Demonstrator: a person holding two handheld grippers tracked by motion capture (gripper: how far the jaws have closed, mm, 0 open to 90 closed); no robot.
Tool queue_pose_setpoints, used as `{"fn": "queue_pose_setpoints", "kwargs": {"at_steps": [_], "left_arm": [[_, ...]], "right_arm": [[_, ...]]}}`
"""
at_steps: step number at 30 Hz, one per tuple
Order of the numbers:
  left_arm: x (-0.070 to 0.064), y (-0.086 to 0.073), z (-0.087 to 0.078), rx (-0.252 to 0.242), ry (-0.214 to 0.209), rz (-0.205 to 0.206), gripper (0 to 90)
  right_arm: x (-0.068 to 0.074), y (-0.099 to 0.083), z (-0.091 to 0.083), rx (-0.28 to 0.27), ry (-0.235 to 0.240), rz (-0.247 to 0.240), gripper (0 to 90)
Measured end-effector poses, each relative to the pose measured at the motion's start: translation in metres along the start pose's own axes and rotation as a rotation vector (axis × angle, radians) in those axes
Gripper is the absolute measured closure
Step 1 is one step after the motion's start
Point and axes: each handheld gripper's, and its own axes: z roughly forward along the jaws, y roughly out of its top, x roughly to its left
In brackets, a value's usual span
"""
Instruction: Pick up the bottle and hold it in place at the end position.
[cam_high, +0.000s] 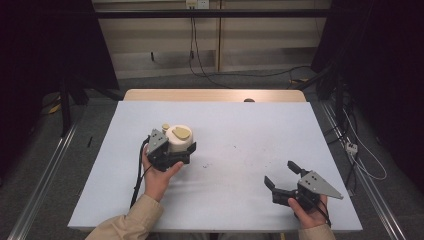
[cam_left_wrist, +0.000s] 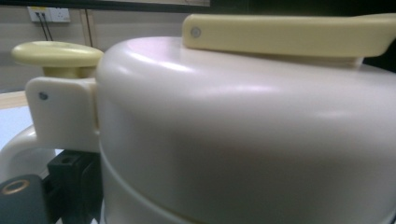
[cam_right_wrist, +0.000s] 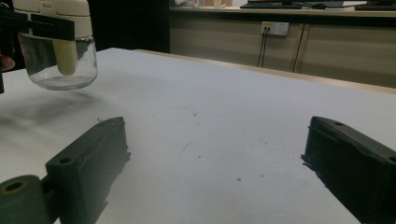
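Right claw (cam_high: 281, 178) waits released at near right; left claw (cam_high: 176, 155) grasps the jar (cam_high: 178, 138), lifted off the surface (cam_high: 240, 150), setting down left.

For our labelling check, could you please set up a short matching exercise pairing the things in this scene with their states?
Things:
1. left hand-held gripper
2. right hand-held gripper
3. jar
4. table cover

States:
a. open, low over the table
b. pale blue, flat
c. shut around the cream lid
d. clear glass, lifted off the table

Pairs: 1-c, 2-a, 3-d, 4-b
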Motion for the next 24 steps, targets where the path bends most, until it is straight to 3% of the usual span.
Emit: {"fn": "queue_pose_setpoints", "kwargs": {"at_steps": [13, 24], "left_arm": [[-0.008, 0.004, 0.013, 0.006, -0.043, -0.002, 6.0], [-0.009, 0.006, 0.020, 0.009, -0.054, -0.006, 6.0]], "right_arm": [[0.000, 0.000, 0.000, 0.003, -0.001, 0.000, 5.1], [0.000, -0.001, 0.000, 0.003, 0.000, -0.001, 5.3]]}}
